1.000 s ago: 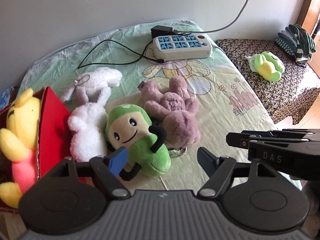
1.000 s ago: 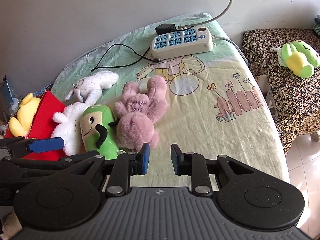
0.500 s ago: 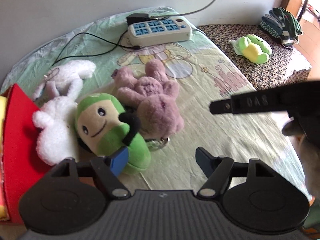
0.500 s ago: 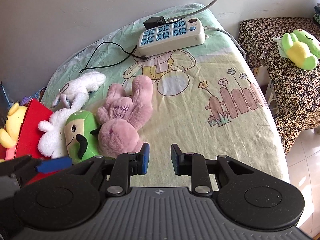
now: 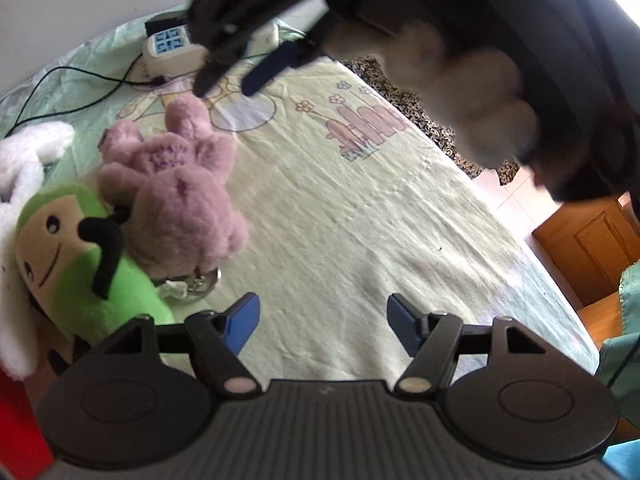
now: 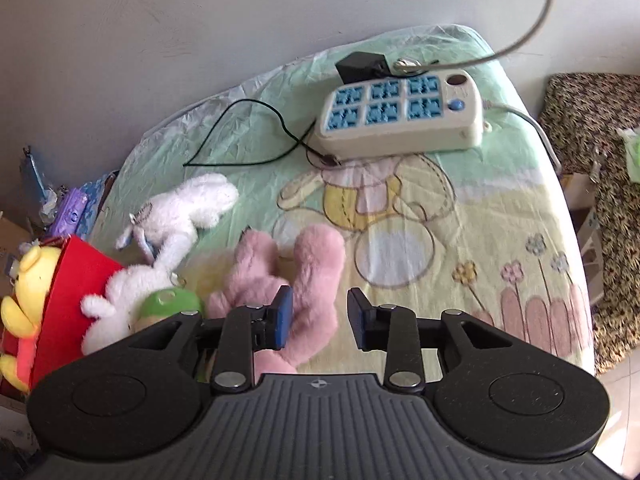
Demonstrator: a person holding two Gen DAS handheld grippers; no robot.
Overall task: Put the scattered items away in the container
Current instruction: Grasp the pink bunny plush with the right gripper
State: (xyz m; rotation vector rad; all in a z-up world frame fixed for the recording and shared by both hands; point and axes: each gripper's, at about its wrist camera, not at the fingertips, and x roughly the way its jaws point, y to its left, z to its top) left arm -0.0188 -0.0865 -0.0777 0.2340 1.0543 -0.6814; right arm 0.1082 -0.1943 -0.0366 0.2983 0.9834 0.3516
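Note:
A pink plush (image 6: 304,264) lies on the bed sheet beside a green plush (image 6: 168,300) and two white plushes (image 6: 180,208). My right gripper (image 6: 320,318) hovers over the pink plush with its jaws opening. One fluffy limb shows between the pads, which do not press on it. At the left stands the red box (image 6: 76,280) with a yellow bear plush (image 6: 28,280) in it. My left gripper (image 5: 322,320) is open over bare sheet, right of the green plush (image 5: 80,264) and the pink plush (image 5: 176,184). The right gripper (image 5: 230,80) and its hand cross the top of the left wrist view.
A cream power strip (image 6: 400,112) with a black plug and a thin black cable (image 6: 240,132) lies at the far end of the bed. A stool with a patterned cloth (image 6: 600,120) stands past the bed's right edge. Clutter sits by the wall at the left.
My right gripper has swung left over the pink plush and its jaws have widened. The left gripper has dropped lower and turned, and the right hand now fills the top of its view.

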